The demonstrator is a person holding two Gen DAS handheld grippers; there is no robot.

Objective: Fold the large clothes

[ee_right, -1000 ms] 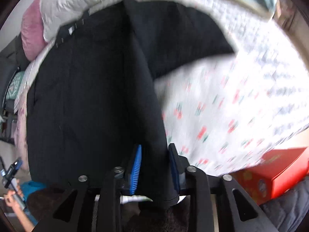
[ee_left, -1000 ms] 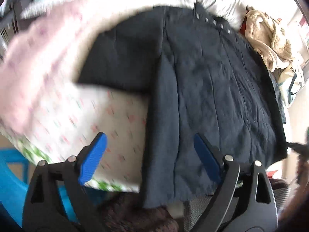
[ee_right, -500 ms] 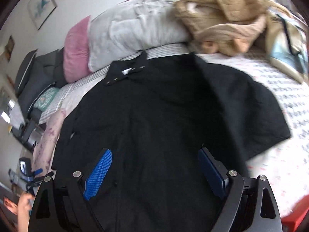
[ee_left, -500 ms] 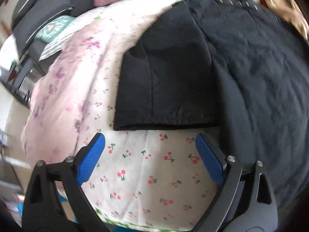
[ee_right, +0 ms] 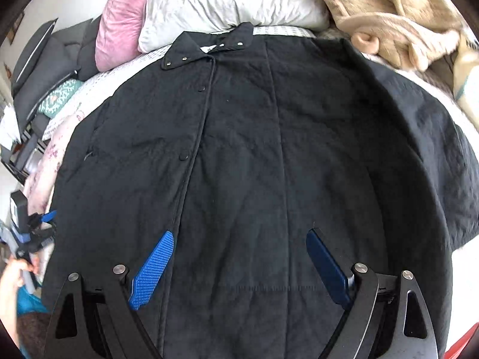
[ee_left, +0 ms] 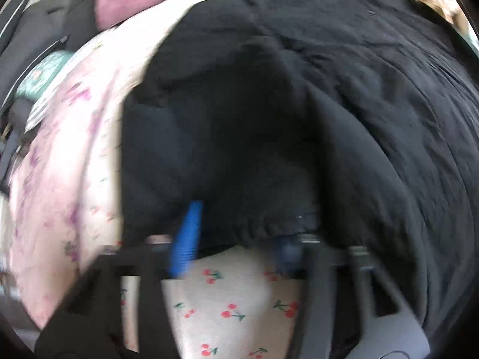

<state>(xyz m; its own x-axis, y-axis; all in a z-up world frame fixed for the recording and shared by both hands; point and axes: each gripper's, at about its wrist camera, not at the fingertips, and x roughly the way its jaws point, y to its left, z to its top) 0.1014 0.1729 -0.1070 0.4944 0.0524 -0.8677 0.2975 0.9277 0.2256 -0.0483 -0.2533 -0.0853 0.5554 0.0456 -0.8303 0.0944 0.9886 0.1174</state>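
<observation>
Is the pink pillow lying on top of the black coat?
No, the pink pillow lies at the head of the bed beside the white pillow, apart from the black coat.

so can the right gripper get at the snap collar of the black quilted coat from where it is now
Probably yes: the right gripper hangs open over the black quilted coat, and only flat fabric lies between it and the snap collar.

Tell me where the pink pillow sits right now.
In the right wrist view, the pink pillow lies at the upper left, against the white pillow, just beyond the black coat's collar.
</observation>
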